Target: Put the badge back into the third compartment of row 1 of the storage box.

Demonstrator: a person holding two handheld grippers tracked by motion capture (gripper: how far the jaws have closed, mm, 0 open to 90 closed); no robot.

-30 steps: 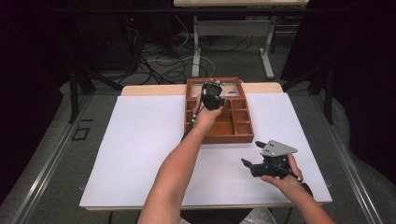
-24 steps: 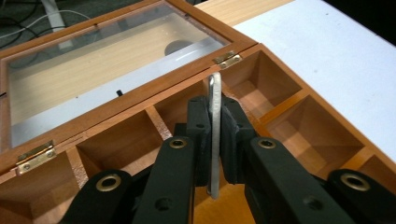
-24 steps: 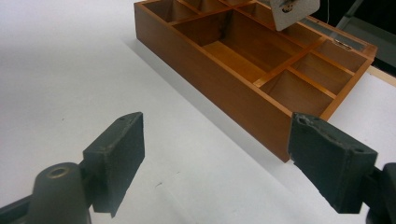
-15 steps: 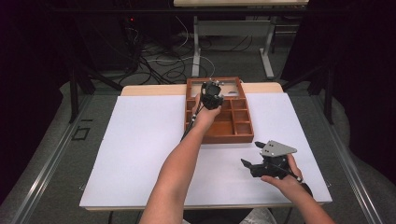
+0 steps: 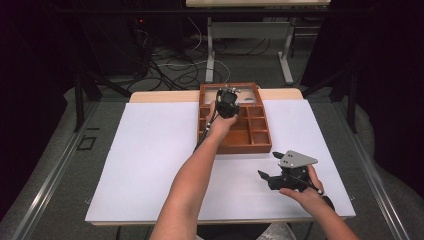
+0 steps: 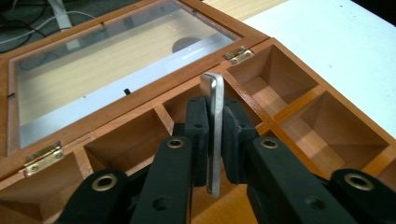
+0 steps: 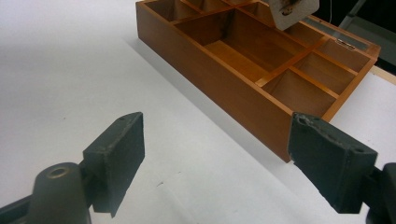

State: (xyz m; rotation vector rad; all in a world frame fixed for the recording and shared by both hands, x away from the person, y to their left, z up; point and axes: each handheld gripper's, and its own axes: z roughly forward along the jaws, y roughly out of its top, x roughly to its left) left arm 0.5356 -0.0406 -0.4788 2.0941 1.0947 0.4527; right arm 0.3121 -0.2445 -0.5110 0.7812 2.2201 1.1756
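Nothing has shifted: my left hand-held gripper (image 6: 215, 140) pinches a thin metal plate (image 6: 215, 116), lower end hidden, above the wooden box (image 6: 299, 112); my right hand-held gripper (image 7: 215, 154) gapes.

No lettering, label, brand, number or sign can be read anywhere, neither on the wooden compartment box (image 5: 235, 127) with its glass lid, nor on the thin metal plate (image 6: 215, 135), nor on the white table (image 5: 145, 160).
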